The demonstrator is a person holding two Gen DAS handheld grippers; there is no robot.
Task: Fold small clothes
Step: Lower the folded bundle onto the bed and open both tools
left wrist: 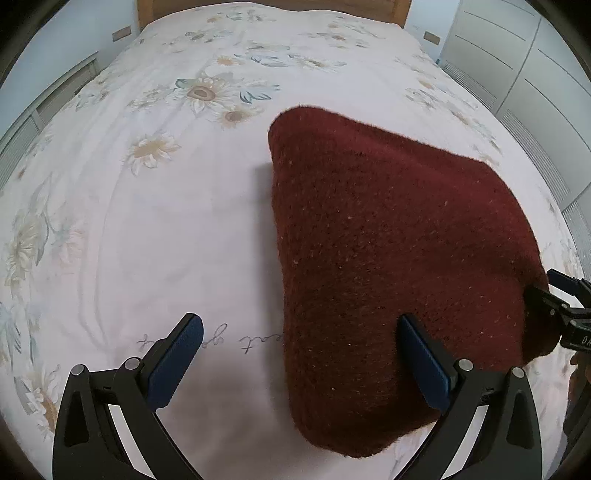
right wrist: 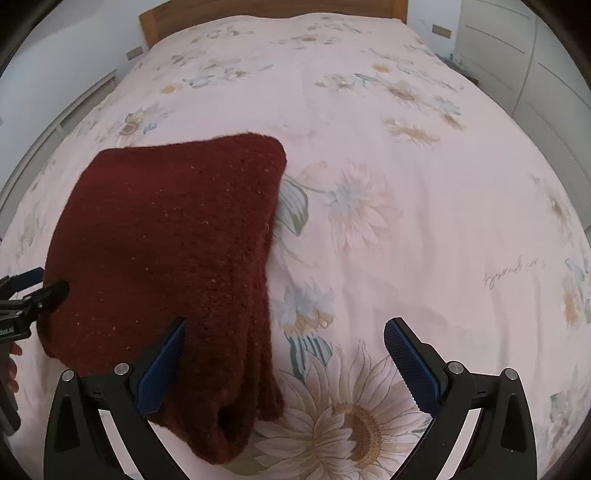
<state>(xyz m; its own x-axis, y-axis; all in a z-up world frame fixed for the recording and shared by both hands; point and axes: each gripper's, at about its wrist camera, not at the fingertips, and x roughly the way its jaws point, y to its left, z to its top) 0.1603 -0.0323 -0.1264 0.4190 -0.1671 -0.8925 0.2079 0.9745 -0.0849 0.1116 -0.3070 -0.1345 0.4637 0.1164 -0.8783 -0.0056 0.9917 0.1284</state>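
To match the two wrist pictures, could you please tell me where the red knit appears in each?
Left wrist: the red knit fills the centre-right, down to the lower edge.
Right wrist: it lies centre-left.
Shared landmark: the wooden headboard at the top.

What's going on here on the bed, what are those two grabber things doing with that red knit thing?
A person is folding clothes with a handheld gripper in each hand. A dark red knitted garment lies on the flowered bedsheet, folded into a compact bundle. Both grippers stand wide open and hold nothing: the left gripper is at the garment's left edge and the right gripper at its right edge, each with one finger over the knit and the other over bare sheet. The fold looks about finished.
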